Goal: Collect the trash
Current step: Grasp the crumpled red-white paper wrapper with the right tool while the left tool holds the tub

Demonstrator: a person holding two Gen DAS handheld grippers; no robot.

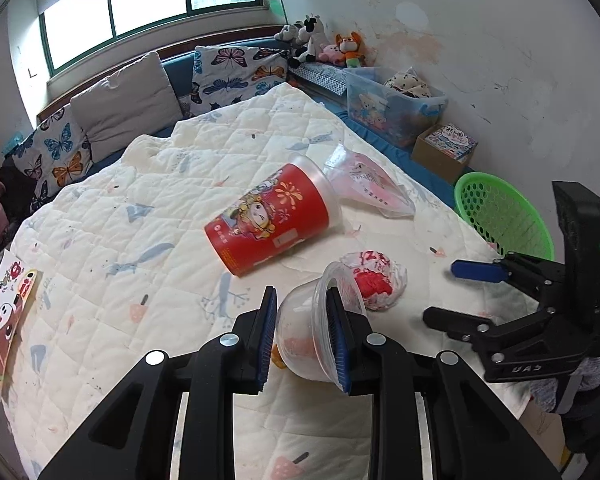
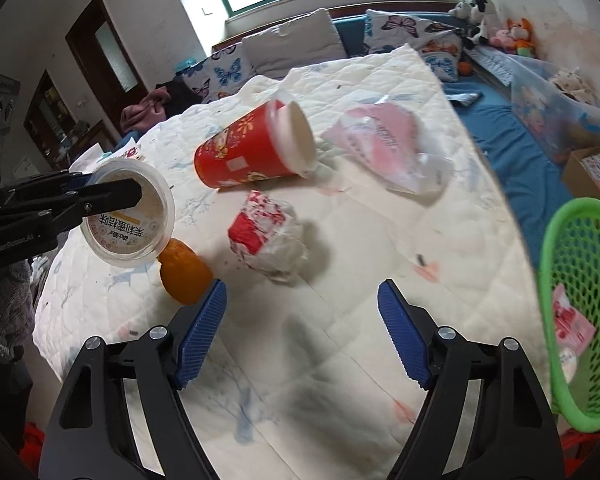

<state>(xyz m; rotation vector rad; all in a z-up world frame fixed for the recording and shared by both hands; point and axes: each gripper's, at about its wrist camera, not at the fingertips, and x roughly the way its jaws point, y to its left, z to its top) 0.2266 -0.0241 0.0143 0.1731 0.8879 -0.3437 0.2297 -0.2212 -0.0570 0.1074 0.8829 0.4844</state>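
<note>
Quilted white bed cover [image 1: 148,216] carries scattered trash; left gripper [image 1: 302,334] pinches clear round plastic tub [image 1: 320,332] by its wall, best kept level toward green mesh basket [image 2: 580,304]; right gripper [image 2: 302,338] spread.

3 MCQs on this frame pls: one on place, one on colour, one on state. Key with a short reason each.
1. Where is the green basket?
A. at the quilt's right edge
B. on the pillows
C. under the window

2. Colour of the tipped paper cup?
A. blue
B. red
C. white

3. State of the left claw?
A. open, empty
B. shut on the clear plastic tub
C. out of view

Key: A, it sits beside the quilt on the right; B, its wall is red; B, one finger is inside the rim, one outside.
</note>
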